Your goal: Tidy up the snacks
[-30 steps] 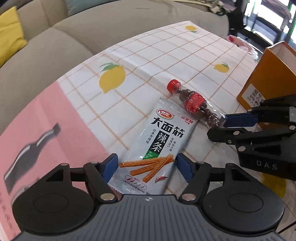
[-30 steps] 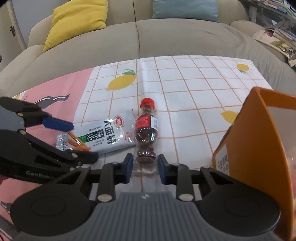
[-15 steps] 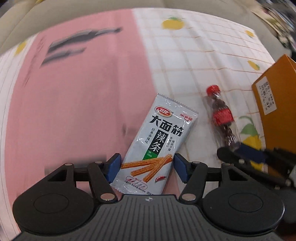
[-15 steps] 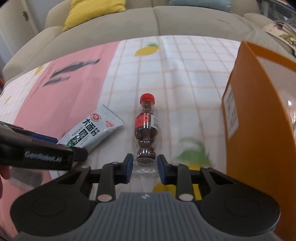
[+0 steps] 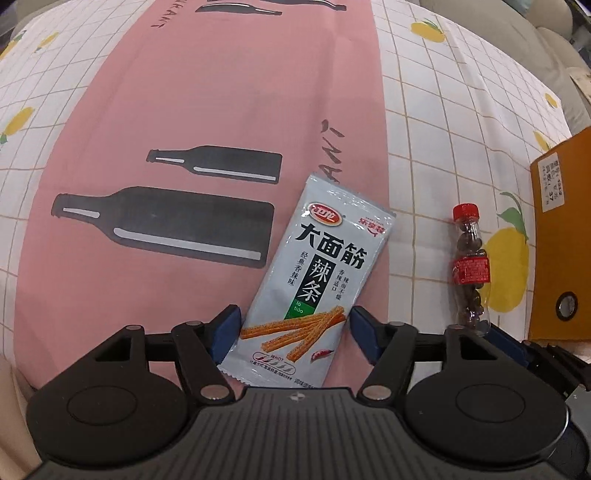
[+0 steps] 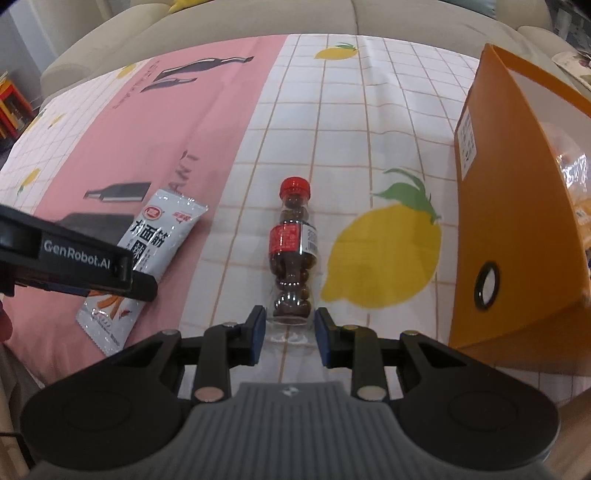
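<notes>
A grey spicy-strip snack packet [image 5: 314, 273] lies flat on the tablecloth; it also shows in the right wrist view [image 6: 147, 254]. My left gripper [image 5: 293, 328] is open, its blue pads on either side of the packet's near end. A small clear bottle with a red cap and dark round candies [image 6: 293, 254] lies on the cloth, cap pointing away; it also shows in the left wrist view [image 5: 470, 266]. My right gripper [image 6: 288, 332] is open, its pads on either side of the bottle's base. I cannot tell whether the pads touch.
An orange box [image 6: 517, 229] stands open at the right, with wrapped snacks inside; its corner shows in the left wrist view [image 5: 561, 243]. The tablecloth [image 5: 184, 110] has a pink bottle-print band and a white lemon grid. A beige sofa [image 6: 221, 22] lies beyond.
Both wrist views have tilted to look more steeply down at the table. The packet and the bottle stay between the open pads where they lay.
</notes>
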`<action>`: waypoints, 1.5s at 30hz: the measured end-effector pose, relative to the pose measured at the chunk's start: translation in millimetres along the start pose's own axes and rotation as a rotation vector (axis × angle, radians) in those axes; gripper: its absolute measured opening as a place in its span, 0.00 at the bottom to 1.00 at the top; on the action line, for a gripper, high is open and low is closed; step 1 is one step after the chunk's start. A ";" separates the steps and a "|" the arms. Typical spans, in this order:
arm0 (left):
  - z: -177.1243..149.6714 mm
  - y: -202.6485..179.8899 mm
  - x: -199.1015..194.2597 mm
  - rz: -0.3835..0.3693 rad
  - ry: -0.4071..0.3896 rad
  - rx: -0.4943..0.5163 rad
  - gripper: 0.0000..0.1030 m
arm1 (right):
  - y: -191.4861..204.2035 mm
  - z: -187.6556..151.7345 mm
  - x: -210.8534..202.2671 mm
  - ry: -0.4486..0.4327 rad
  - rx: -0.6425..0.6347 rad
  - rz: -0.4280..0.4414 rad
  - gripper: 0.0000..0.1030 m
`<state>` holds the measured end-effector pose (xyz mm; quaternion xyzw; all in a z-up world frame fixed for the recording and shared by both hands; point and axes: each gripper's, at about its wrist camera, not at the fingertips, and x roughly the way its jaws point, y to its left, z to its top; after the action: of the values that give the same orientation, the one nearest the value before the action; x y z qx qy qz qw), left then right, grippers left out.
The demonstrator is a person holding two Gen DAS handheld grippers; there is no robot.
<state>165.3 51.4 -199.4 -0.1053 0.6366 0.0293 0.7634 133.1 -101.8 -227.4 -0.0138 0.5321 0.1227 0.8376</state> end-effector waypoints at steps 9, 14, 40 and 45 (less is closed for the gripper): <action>-10.9 -0.4 -9.0 -0.115 -0.154 0.187 0.86 | 0.6 -1.8 -4.3 -0.096 0.008 0.006 0.51; -18.1 -5.7 -8.7 -0.124 -0.194 0.259 0.86 | 4.8 -0.3 -1.7 -0.132 -0.021 -0.044 0.50; -15.9 -9.2 0.5 -0.026 -0.261 0.250 0.54 | 13.4 -0.6 11.8 -0.163 -0.115 -0.046 0.27; -18.2 -2.7 -9.9 -0.059 -0.260 0.203 0.54 | 7.0 -0.5 6.5 -0.151 -0.058 -0.020 0.27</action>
<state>146.4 46.0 -192.4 -0.0417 0.5286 -0.0439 0.8467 133.8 -93.8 -232.7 -0.0341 0.4634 0.1301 0.8759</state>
